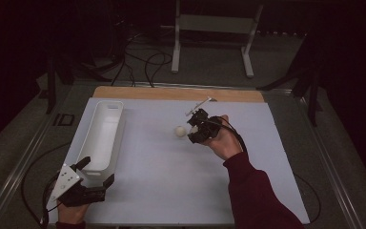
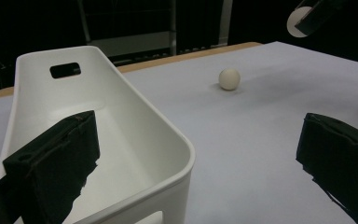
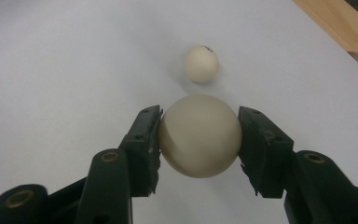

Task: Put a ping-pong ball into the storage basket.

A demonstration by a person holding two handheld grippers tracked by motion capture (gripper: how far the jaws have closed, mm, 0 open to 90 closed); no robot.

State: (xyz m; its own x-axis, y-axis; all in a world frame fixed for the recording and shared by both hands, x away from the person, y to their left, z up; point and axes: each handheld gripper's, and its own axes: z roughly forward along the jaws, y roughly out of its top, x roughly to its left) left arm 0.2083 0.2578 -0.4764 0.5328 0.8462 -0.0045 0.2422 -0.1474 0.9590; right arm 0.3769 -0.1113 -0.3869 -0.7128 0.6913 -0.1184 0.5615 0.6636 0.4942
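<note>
My right gripper (image 3: 199, 128) has its jaws clenched on a cream ball (image 3: 199, 135), just above the bench (image 1: 171, 162) mid-right; 2nd ball (image 1: 179, 130) lies just left. Left gripper (image 1: 97, 172) jaws released, straddling the white bin (image 1: 102, 138) near end.

A: Illumination in the high view is low. The pale lavender table sheet (image 1: 171, 167) is the brightest zone; from 9 through 12 to 3 o'clock the surroundings fall to near black.

B: Shadows?

A: Soft. In the left gripper view the small cream ball (image 2: 229, 79) casts a faint, diffuse shadow toward 5 o'clock, which indicates overhead light. The glossy white plastic bin (image 2: 121, 107) shows no hard glare.

B: Focus?

A: In the right gripper view the larger cream ball (image 3: 199, 135) is sharp. The near black jaws are slightly soft at 6 o'clock. Fine grain is present throughout.
</note>
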